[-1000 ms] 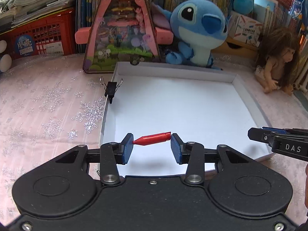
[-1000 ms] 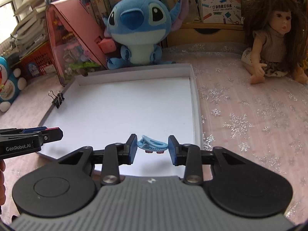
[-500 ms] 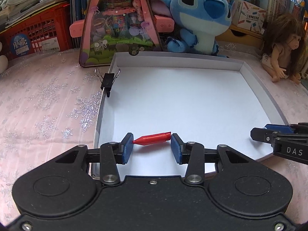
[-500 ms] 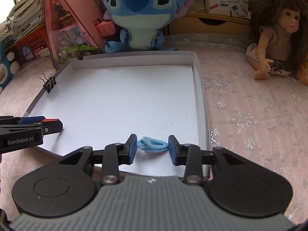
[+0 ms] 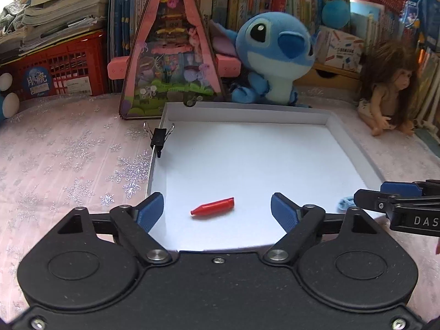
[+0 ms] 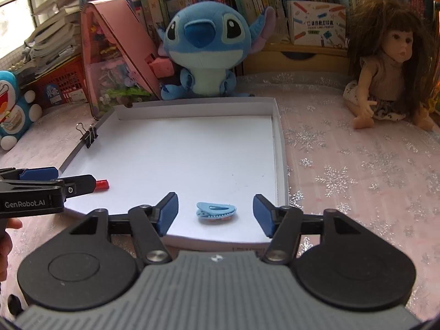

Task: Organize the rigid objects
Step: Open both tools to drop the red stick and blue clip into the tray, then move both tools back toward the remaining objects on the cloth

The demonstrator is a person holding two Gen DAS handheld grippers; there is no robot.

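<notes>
A red crayon-like piece point(image 5: 213, 206) lies on the floor of the white shallow box point(image 5: 247, 115), near its front left. My left gripper point(image 5: 217, 211) hangs over it, jaws opening, the pads well clear of the piece. A light blue hair clip point(image 6: 216, 211) lies in the box's front right. Around it my right gripper point(image 6: 216, 213) stands with jaws opening and no contact. The clip point(image 5: 345, 203) shows partly in the left wrist view, the red piece point(image 6: 101, 184) partly in the right wrist view.
A black binder clip point(image 5: 159, 137) grips the box's left wall. Behind the box stand a pink triangular toy house point(image 5: 172, 55), a blue plush point(image 5: 275, 55) and a doll point(image 6: 385, 77) on the pink snowflake cloth point(image 5: 68, 165). Books and a red crate point(image 5: 63, 71) line the back.
Both grippers went from shut on their objects to wide apart. The red piece and the blue clip now lie loose on the box floor. Both grippers drew back slightly.
</notes>
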